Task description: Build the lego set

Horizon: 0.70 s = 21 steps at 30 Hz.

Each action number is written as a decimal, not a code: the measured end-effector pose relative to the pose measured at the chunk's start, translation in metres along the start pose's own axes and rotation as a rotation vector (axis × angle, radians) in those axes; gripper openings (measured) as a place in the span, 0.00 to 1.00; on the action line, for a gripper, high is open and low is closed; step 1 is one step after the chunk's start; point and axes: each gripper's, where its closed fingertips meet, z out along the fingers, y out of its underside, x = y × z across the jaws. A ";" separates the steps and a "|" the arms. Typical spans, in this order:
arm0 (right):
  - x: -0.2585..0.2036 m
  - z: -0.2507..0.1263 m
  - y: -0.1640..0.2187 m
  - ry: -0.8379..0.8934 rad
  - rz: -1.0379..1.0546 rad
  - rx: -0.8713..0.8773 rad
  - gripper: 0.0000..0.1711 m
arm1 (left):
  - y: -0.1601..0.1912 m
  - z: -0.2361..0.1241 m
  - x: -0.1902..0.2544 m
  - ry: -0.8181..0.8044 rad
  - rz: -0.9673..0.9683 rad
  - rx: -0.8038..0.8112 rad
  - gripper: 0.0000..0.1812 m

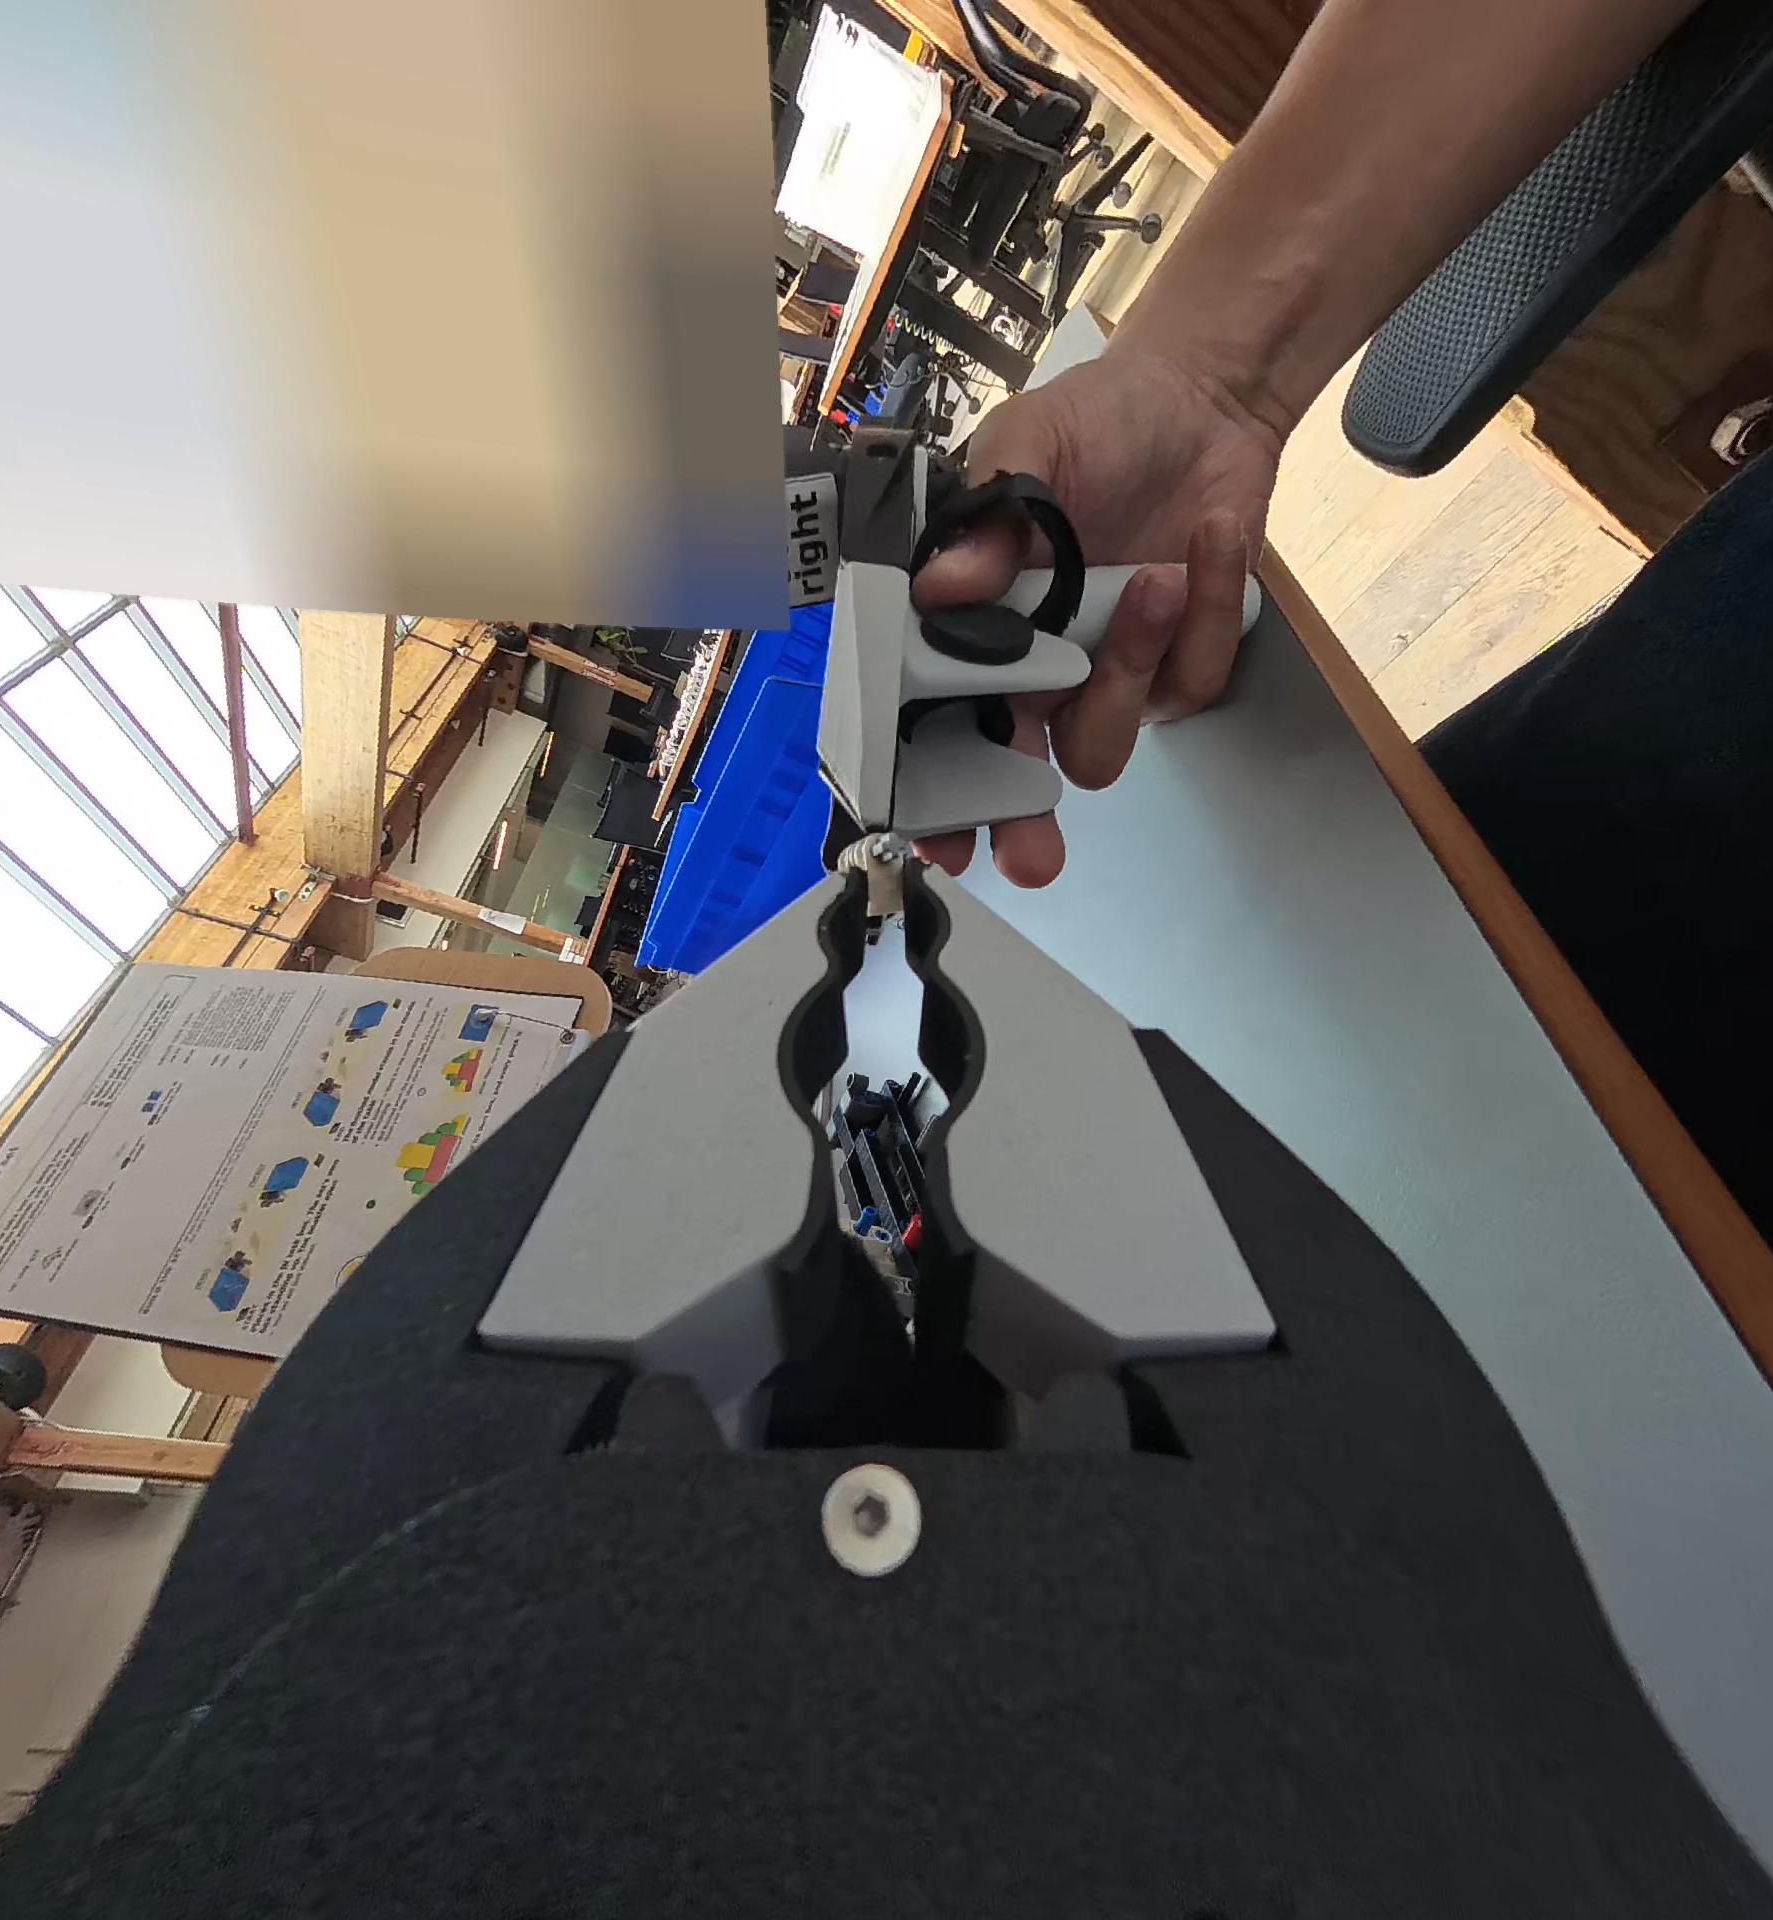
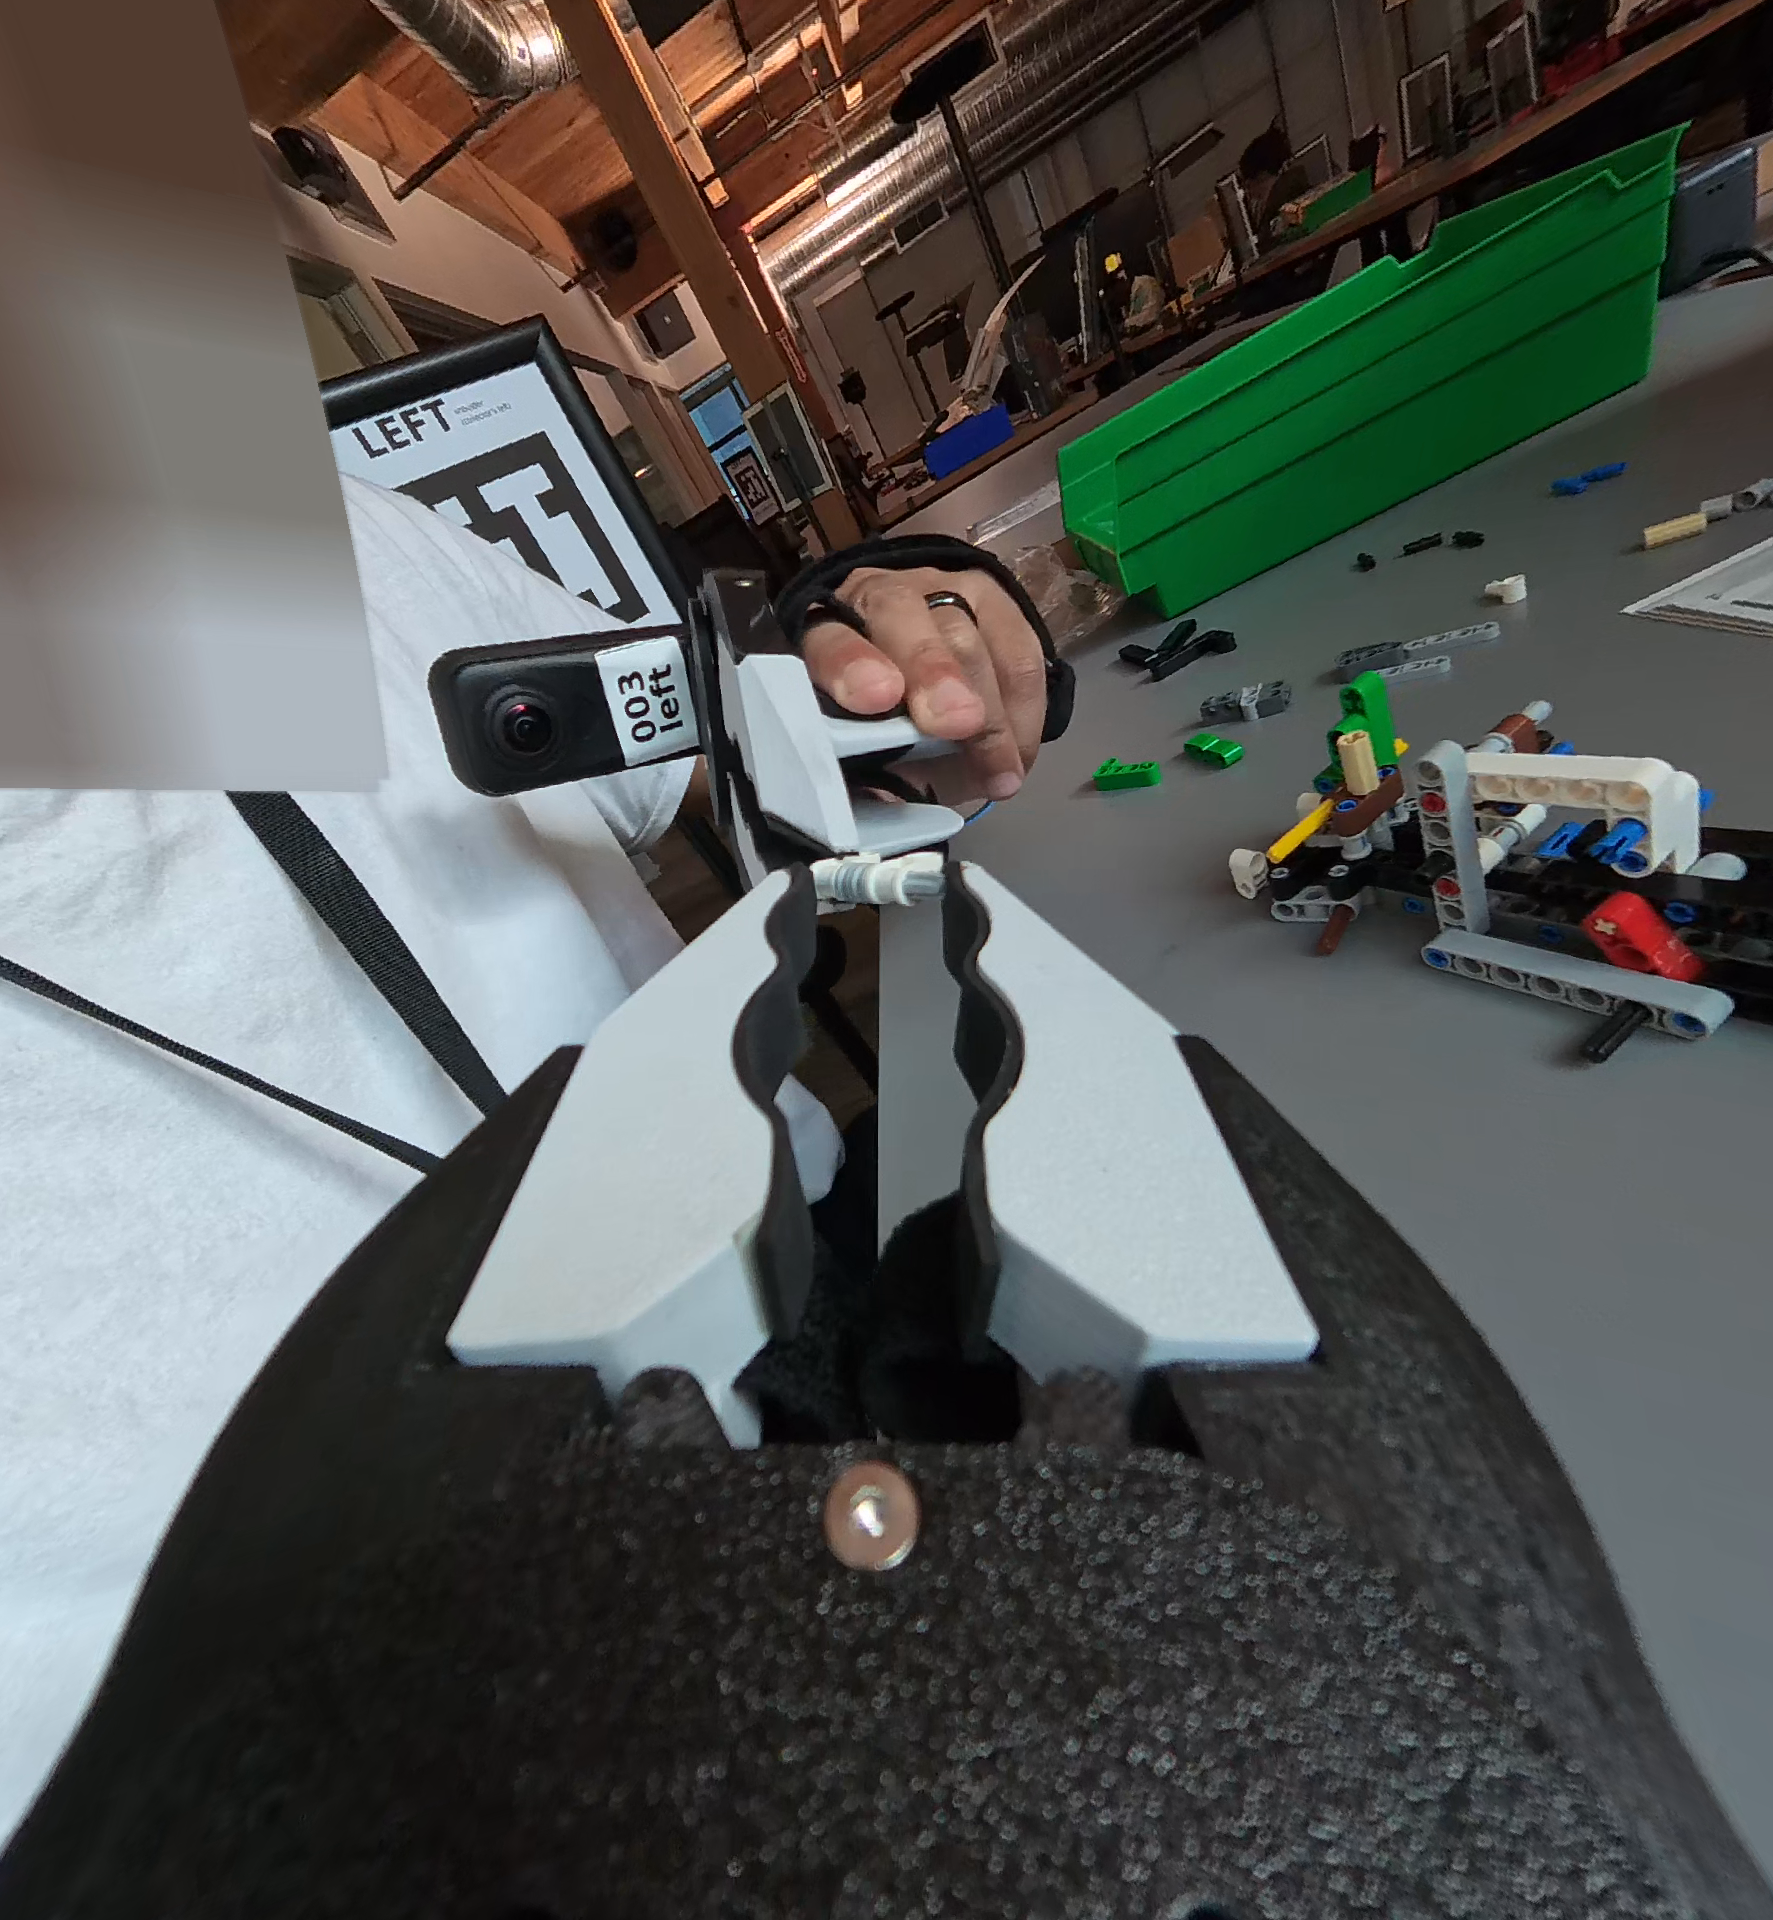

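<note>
Lego build (image 2: 1484, 873) on grey table (image 2: 1277, 1247), both tools (image 1: 877, 883) (image 2: 877, 878) pinching one white pin (image 2: 877, 881), workshop behind.

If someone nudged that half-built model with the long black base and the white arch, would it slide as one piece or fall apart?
The half-built model on its long black base would probably slide rather than tip, since it lies low on the smooth grey table. The yellow axle and brown pins stick out loosely, so they might shift or pop off. It looks light, being plastic.
</note>
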 end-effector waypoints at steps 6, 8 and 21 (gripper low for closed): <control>-0.001 0.000 -0.001 -0.008 0.000 0.004 0.11 | -0.001 0.000 0.000 -0.003 0.008 0.002 0.03; 0.002 -0.001 -0.001 0.014 0.006 0.001 0.12 | 0.002 0.001 0.000 -0.014 0.035 -0.019 0.03; 0.023 -0.011 0.001 0.103 0.120 -0.063 0.25 | 0.024 0.003 0.003 -0.138 0.486 -0.138 0.03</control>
